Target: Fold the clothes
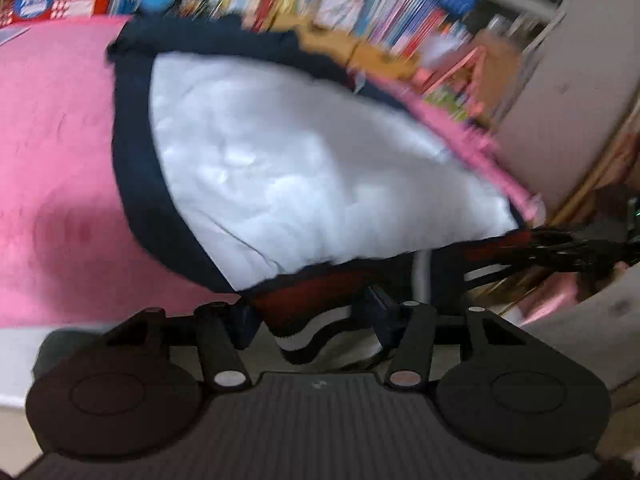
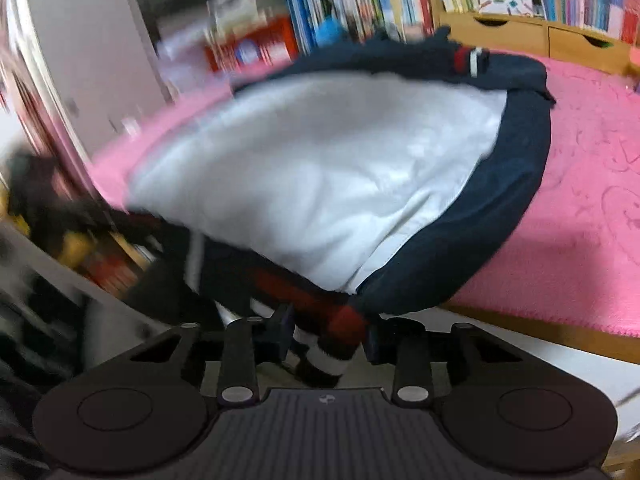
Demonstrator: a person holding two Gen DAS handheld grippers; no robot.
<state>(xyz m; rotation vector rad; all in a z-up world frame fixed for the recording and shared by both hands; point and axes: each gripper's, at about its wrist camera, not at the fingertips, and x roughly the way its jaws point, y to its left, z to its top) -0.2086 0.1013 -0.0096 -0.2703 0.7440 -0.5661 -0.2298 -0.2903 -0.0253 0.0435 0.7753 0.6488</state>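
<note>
- Left wrist view: a navy jacket (image 1: 320, 160) with white lining facing up lies on a pink bed cover (image 1: 60, 160), filling the frame from 10 o'clock to 4 o'clock.
- Left claw (image 1: 316, 316) at 6 o'clock – its jaws are partly closed around the jacket's striped hem (image 1: 296, 332), red, white and navy; looks pinched, though blur leaves pad contact a bit unsure.
- Right wrist view: the right claw (image 2: 328, 336) at 6 o'clock is closed on another bit of the same hem, a red-and-white ribbed band (image 2: 340, 340) bunched between its jaws.
- Jacket body sits at center; a sleeve cuff (image 2: 472, 60) w/ stripes shows at 1 o'clock.
- Bookshelves (image 2: 400, 0) fill the background at 12 o'clock.
- Progress, as a judgement – early stage. Jacket is spread inside-out-ish, no clean fold visible yet; hem is gripped at two spots, approx. ready for a first fold. Sleeves and remaining folds look still undone.
</note>
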